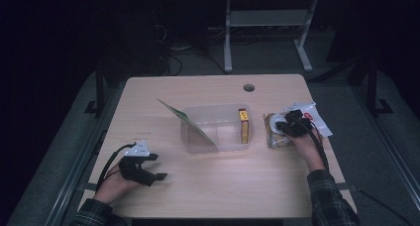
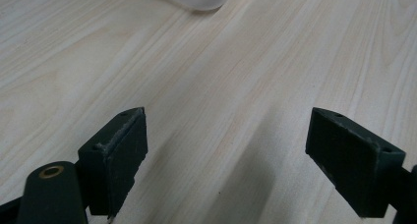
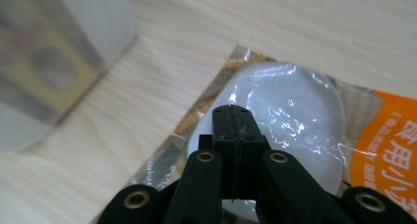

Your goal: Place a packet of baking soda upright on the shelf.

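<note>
High view: right hand-held gripper (image 1: 291,123) closed over snack packet (image 1: 277,132), clear bin (image 1: 216,129) beside; left (image 1: 154,166) wide.

Left gripper (image 2: 226,155) agape, right gripper (image 3: 235,117) closed

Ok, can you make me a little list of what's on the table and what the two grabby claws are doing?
table: light wood table
box: clear plastic box in the middle, with a yellow packet and a green card in it
snack bag: shiny bag with a white round thing inside, right of the box
left gripper: jaws wide apart over bare wood, nothing between them
right gripper: jaws shut together, over the snack bag; whether they pinch its wrapper is unclear
</note>
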Motion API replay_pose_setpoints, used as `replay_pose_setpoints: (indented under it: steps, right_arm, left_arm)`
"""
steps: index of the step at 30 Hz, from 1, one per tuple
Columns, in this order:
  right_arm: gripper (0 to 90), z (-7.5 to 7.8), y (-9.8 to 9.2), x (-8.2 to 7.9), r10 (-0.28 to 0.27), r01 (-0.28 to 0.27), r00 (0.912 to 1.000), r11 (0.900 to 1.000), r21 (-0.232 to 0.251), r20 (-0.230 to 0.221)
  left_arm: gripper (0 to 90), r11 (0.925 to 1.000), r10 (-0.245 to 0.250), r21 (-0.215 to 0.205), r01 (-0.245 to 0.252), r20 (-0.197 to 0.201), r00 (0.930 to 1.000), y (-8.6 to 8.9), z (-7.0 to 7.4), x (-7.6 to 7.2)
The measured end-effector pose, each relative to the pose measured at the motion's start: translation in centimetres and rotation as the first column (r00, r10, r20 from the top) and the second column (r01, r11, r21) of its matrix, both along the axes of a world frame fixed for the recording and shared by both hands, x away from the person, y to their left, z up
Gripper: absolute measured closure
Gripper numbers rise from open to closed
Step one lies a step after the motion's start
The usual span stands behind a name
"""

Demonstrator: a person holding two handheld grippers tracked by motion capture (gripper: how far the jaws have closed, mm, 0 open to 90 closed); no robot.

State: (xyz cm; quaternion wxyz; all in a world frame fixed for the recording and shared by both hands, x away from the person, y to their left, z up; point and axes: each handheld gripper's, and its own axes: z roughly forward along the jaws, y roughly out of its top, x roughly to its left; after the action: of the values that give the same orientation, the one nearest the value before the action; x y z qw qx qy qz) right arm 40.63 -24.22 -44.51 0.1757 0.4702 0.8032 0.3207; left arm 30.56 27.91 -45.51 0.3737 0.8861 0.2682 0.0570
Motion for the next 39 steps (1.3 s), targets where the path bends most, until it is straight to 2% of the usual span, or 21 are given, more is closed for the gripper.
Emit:
replay_pose_setpoints:
  steps: [5, 12, 19, 22, 26, 30, 39]
  right_arm:
    - [90.0, -0.1, -0.3, -0.1, 0.003, -0.003, 1.0000, 1.000, 0.012, -0.008]
    - [90.0, 0.1, -0.2, -1.0, 0.042, -0.042, 0.9987, 0.999, -0.015, -0.027]
    - [90.0, 0.4, 0.3, -2.6, 0.079, -0.081, 0.9956, 0.996, -0.040, -0.049]
    - [90.0, 0.5, 0.3, -3.3, 0.108, -0.110, 0.9927, 0.993, -0.036, -0.054]
    - [90.0, 0.6, 0.6, -4.6, 0.140, -0.144, 0.9882, 0.988, -0.054, -0.062]
    - [90.0, 0.7, 0.7, -6.0, 0.162, -0.166, 0.9839, 0.985, -0.046, -0.076]
    - [90.0, 0.8, 1.1, -9.2, 0.235, -0.240, 0.9682, 0.969, -0.054, -0.085]
  left_arm:
    - [15.6, 1.0000, 0.002, 0.001, -0.002, -0.002, 1.0000, 0.0, 0.0, 0.0]
    - [15.7, 1.0000, 0.006, 0.003, -0.006, -0.001, 1.0000, 0.2, 0.0, 0.0]
    - [15.7, 1.0000, 0.002, 0.003, -0.002, -0.004, 1.0000, 0.1, 0.0, -0.1]
    - [15.7, 1.0000, 0.001, 0.004, -0.001, -0.005, 1.0000, 0.1, 0.0, -0.1]
    - [15.7, 1.0000, 0.000, 0.003, 0.000, -0.006, 1.0000, 0.1, 0.0, -0.1]
    - [15.8, 1.0000, -0.002, 0.003, 0.002, -0.005, 1.0000, 0.0, 0.0, -0.1]
    - [15.8, 1.0000, -0.006, 0.004, 0.006, -0.010, 0.9999, -0.1, -0.1, -0.1]
